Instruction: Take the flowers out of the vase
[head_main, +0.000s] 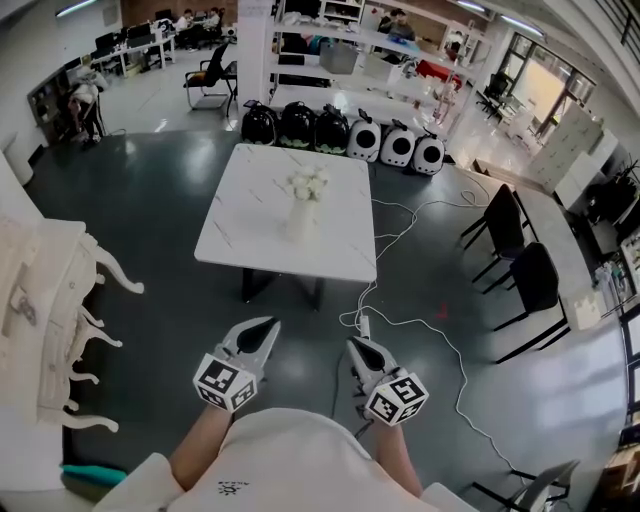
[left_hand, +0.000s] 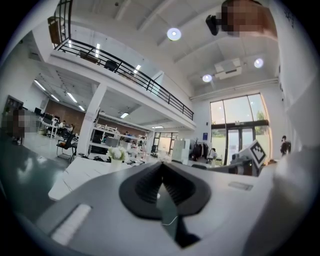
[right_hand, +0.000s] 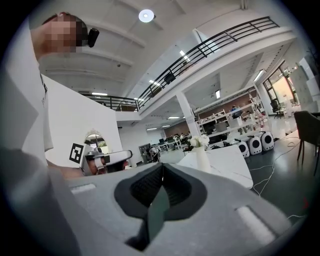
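Observation:
A white vase (head_main: 302, 222) with white flowers (head_main: 307, 185) stands upright near the middle of a white marble table (head_main: 250, 240), well ahead of me. Both grippers are held low and close to my body, far short of the table. My left gripper (head_main: 268, 323) is shut with nothing in it, and so is my right gripper (head_main: 355, 344). The left gripper view looks over its closed jaws (left_hand: 161, 166) at the flowers (left_hand: 117, 153) far off on the table (left_hand: 82, 170). Past the right gripper's closed jaws (right_hand: 162, 168) stand the vase (right_hand: 202, 160) and its flowers (right_hand: 201, 141).
A row of black and white rounded carriers (head_main: 340, 132) sits behind the table. Black chairs (head_main: 520, 255) stand to the right, and a white cable (head_main: 420, 325) snakes over the dark floor. White carved furniture (head_main: 50, 300) is at my left.

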